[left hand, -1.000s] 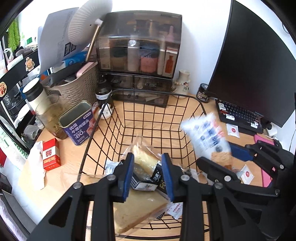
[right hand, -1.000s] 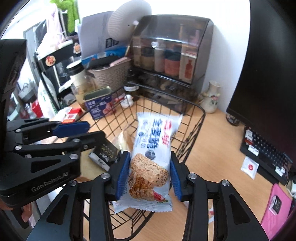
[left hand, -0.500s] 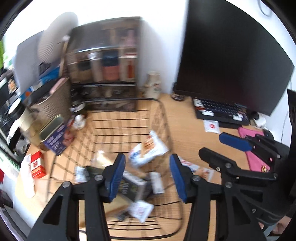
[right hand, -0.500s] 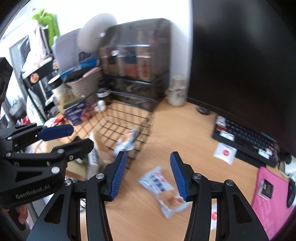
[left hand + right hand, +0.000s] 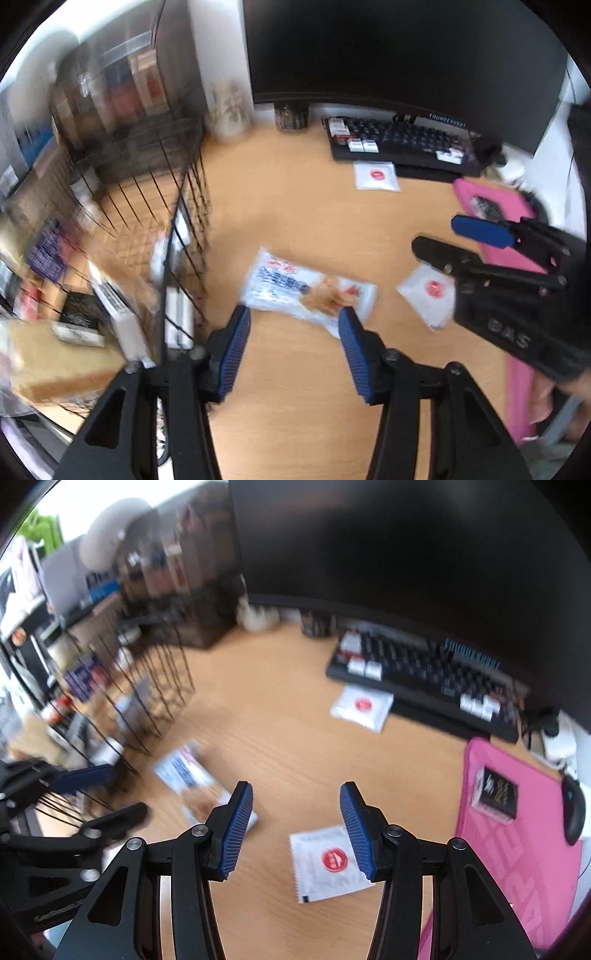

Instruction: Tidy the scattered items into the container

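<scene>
hovering over the wooden counter (image 5: pixel 295 192) with the left tongs (image 5: pixel 291 338) spread wide apart and gripping nothing, blue pads framing a snack packet (image 5: pixel 308 290) lying flat just beyond the tips, outside the wire basket (image 5: pixel 184 206) and just beside its right wall. sitting at the left of the left wrist view, blurred, with a black box (image 5: pixel 79 314) and a pale wrapped slab (image 5: pixel 55 360) resting inside among other wrappers too smeared to name. lying near the snack packet's right end, a white sachet with a red mark (image 5: pixel 430 291), partly under the right tongs (image 5: pixel 439 236), seen from the side there and likewise held apart. showing the same in the right wrist view: right tongs (image 5: pixel 295 829) open wide and carrying nothing, poised above the white sachet (image 5: pixel 330 860), one blue pad overlapping its right edge in the picture. lying left of those pads, the snack packet (image 5: pixel 192 775) smeared by motion, close to the basket (image 5: pixel 155 686) wall, with the left tongs (image 5: pixel 114 794) reaching in from the lower left. resting farther back, a second white sachet (image 5: pixel 362 707) just in front of a black keyboard (image 5: pixel 424 672), under a dark monitor (image 5: pixel 406 554). lying at the right, a pink mat (image 5: pixel 517 830) bearing a small black box (image 5: pixel 496 792), with a dark mouse (image 5: pixel 574 810) at its far edge.
</scene>
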Motion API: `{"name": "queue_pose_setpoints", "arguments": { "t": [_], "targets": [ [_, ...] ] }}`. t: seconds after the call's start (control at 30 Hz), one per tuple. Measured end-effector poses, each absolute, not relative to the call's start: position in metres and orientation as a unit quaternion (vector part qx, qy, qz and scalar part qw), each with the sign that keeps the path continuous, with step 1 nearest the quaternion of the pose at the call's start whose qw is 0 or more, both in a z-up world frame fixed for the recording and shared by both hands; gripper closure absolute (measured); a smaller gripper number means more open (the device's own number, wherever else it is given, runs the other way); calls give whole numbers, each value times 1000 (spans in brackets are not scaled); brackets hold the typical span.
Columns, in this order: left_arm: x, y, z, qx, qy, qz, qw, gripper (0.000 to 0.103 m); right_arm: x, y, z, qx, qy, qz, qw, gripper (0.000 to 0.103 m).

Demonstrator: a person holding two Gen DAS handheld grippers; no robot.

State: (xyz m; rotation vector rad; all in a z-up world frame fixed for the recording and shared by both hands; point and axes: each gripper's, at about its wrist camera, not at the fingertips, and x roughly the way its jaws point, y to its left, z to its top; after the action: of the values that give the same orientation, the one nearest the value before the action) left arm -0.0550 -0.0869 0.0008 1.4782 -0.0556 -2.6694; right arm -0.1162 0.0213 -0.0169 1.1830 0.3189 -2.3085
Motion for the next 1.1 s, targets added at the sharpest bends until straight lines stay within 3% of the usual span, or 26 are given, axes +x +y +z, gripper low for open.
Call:
{"name": "queue_pose_setpoints", "arguments": {
  "t": [0.1,0.17,0.2,0.47,0.63,1.1],
  "targets": [
    [-47,-76,-2,483,-26,-873,62,43,-124,13,-44,457,124,-838,269,54],
    [-46,-72,-2,481,-18,-875,54,31,-127,9,-54,464,128,-834,271,54],
    [-46,-71,-3,481,-20,-875,52,30,-128,9,-55,463,128,-834,270,54],
    [-49,-73,2,459,20,-887,47,29,-136,21,-49,455,119,-846,251,54],
    [-44,-52,16,442,34,-896,-16,29,-141,26,-47,457,117,-848,243,54],
    [-70,-86,-61,525,92,-846,14,28,-152,2,-64,470,126,-833,265,54]
  ]
}}
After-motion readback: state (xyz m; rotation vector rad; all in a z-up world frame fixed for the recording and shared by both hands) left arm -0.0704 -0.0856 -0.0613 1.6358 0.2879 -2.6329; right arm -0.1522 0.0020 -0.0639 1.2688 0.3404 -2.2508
